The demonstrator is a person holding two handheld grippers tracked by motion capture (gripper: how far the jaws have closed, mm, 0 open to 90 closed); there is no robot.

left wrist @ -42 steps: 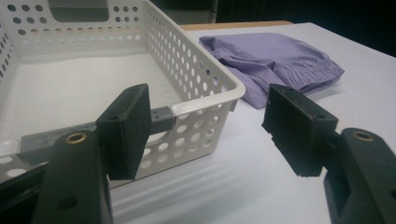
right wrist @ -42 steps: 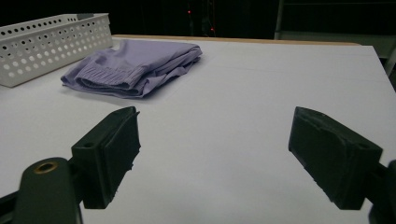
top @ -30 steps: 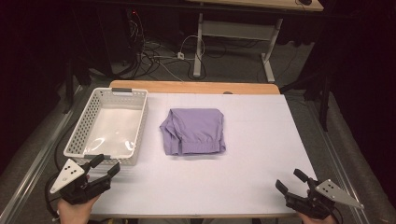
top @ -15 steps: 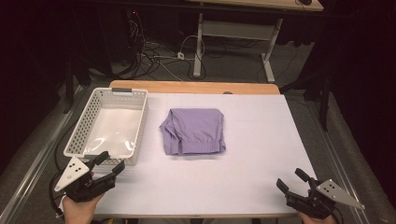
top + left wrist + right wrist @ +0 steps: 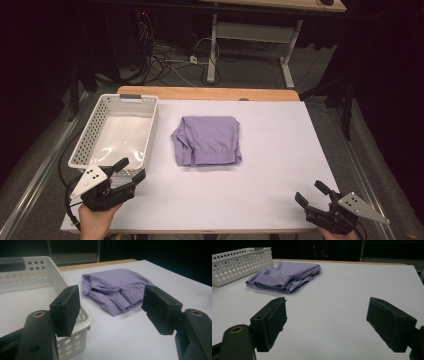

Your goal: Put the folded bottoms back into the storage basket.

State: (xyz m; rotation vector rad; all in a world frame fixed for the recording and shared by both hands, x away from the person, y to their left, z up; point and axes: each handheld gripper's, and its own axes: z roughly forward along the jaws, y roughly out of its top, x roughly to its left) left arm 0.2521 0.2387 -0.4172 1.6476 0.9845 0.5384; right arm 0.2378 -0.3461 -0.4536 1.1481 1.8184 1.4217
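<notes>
Your table [image 5: 260, 200] is evenly and brightly lit from overhead, while everything beyond its edge, from nine o'clock round through twelve to three, falls off into near black. Glare sits on the floor of the white basket [image 5: 90, 150], a pale sheen toward its six o'clock end. The folded purple cloth [image 5: 207, 140] throws only a thin, soft shadow along its near edge. In both gripper views your near jaws are dark and slightly soft, and the left gripper view looks faintly hazy. The high view is sharp, with mild grain in the dark.
</notes>
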